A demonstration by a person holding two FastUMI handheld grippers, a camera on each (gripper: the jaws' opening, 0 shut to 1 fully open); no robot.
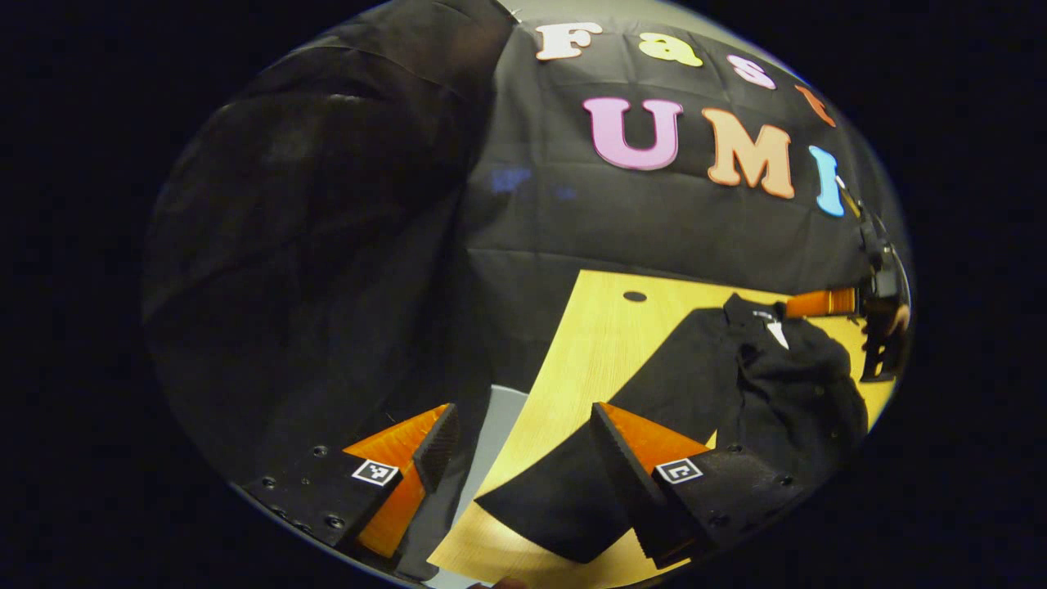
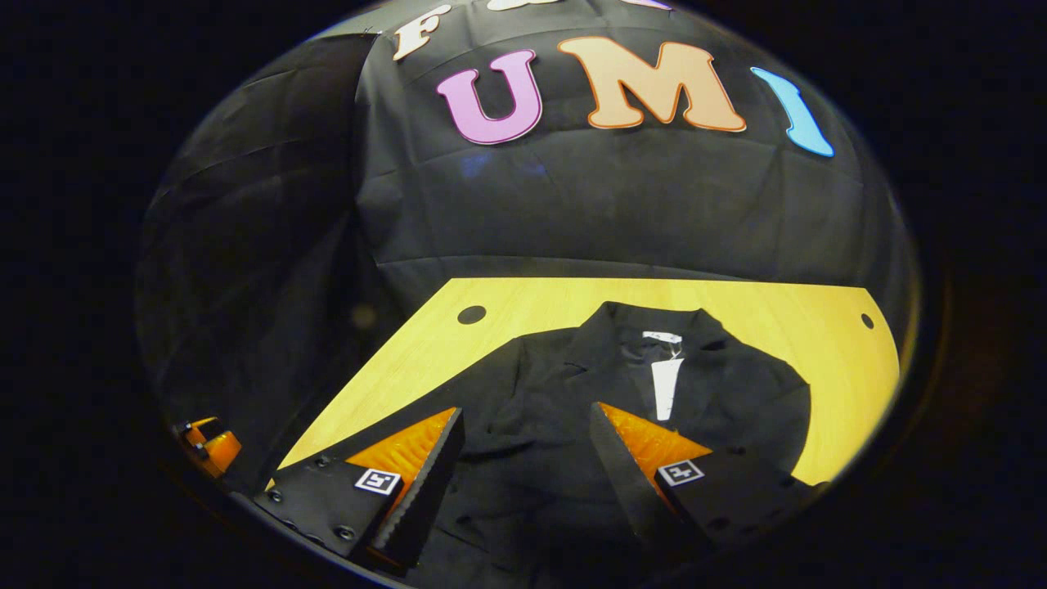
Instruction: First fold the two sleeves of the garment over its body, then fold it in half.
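A black buttoned garment (image 2: pixel 572 384) lies spread on the wooden table (image 2: pixel 842 368), collar (image 2: pixel 654 321) at the far side and a white tag (image 2: pixel 667 384) inside the neck. My right gripper (image 2: pixel 527 458) hovers open over the garment's body, nothing between its fingers. In the left gripper view one sleeve (image 1: pixel 556 499) stretches out toward the table's near edge. My left gripper (image 1: pixel 523 458) stands open there, one finger (image 1: pixel 630 466) above the sleeve end, the other finger (image 1: pixel 433 450) beyond the table edge. The garment (image 1: pixel 785 384) looks bunched near the right gripper (image 1: pixel 879 327), seen far off.
The table (image 1: pixel 589 343) has round holes in its top (image 1: pixel 635 296) (image 2: pixel 471 314) (image 2: pixel 867 321). A grey floor (image 1: pixel 499 425) shows past the table's edge. Black cloth walls close the booth behind and to the left. The left gripper (image 2: pixel 208 446) shows low at the left of the right gripper view.
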